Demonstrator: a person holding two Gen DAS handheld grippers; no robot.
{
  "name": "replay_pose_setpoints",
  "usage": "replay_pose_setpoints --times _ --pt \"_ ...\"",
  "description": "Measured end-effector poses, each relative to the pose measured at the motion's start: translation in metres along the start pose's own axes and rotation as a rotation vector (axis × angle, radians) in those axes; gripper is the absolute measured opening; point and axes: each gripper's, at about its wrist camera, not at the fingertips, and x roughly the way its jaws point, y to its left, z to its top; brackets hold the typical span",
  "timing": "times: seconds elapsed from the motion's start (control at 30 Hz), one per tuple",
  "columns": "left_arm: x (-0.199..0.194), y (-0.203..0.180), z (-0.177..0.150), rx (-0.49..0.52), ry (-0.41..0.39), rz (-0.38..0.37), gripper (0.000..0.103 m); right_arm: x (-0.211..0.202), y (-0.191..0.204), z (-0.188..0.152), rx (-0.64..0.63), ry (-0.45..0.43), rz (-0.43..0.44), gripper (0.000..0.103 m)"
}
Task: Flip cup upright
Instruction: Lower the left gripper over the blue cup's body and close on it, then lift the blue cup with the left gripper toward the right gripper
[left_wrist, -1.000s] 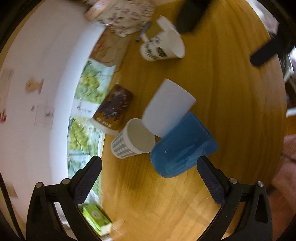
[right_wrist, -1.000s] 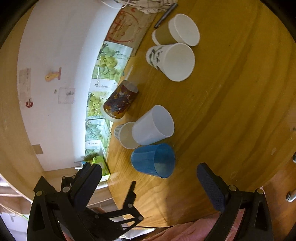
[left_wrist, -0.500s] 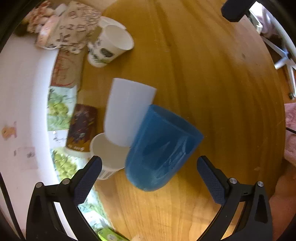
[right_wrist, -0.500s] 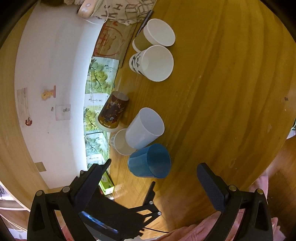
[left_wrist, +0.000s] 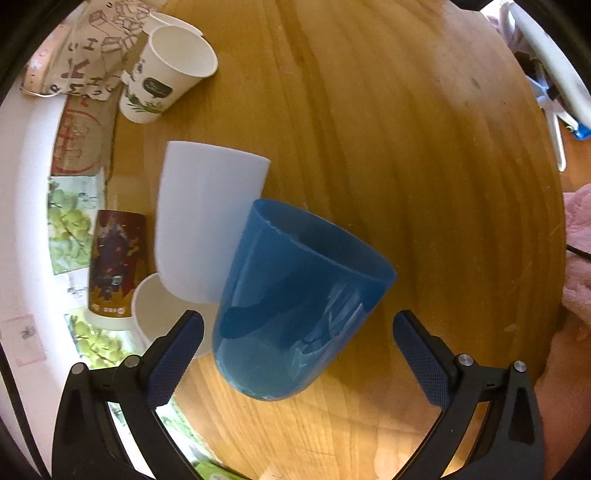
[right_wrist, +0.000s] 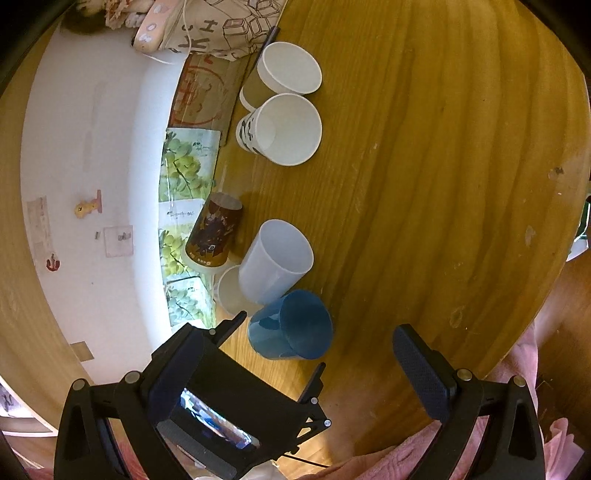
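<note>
Left-wrist view: the blue cup (left_wrist: 295, 314), lying on its side against the white cup (left_wrist: 207, 221), now fills far more of the frame than 1 s ago and sits between the left gripper's (left_wrist: 295, 339) wide-apart fingers, untouched. Right-wrist view: the right gripper (right_wrist: 295, 354) hangs back, spread, empty, so a left-hand grasp looks next.

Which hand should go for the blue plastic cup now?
Left. The left tongs are open with the blue plastic cup lying between their fingers, while the right tongs hang farther back, open, over the wooden table.
</note>
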Motion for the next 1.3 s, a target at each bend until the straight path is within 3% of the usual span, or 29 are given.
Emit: replay_pose_setpoints --times 0.37,0.5,0.7,1.0,1.3 --pt "0.008 0.01 0.007 -0.032 0.034 -0.056 0.09 0.009 0.006 0.011 -0.013 0.018 0.002 0.101" --pt "0.016 0.017 0.01 -0.046 0.071 -0.048 0.074 0.009 0.008 0.013 -0.025 0.024 0.001 0.101" --pt "0.02 0.024 0.014 -0.082 0.113 -0.086 0.073 0.007 0.009 0.018 -0.037 0.036 0.0 0.101" --pt "0.017 0.034 0.022 -0.164 0.181 -0.232 0.073 -0.002 0.01 0.028 -0.065 0.055 -0.012 0.101" --pt "0.004 0.045 0.018 -0.43 0.236 -0.416 0.073 -0.005 0.017 0.039 -0.146 0.122 -0.034 0.101"
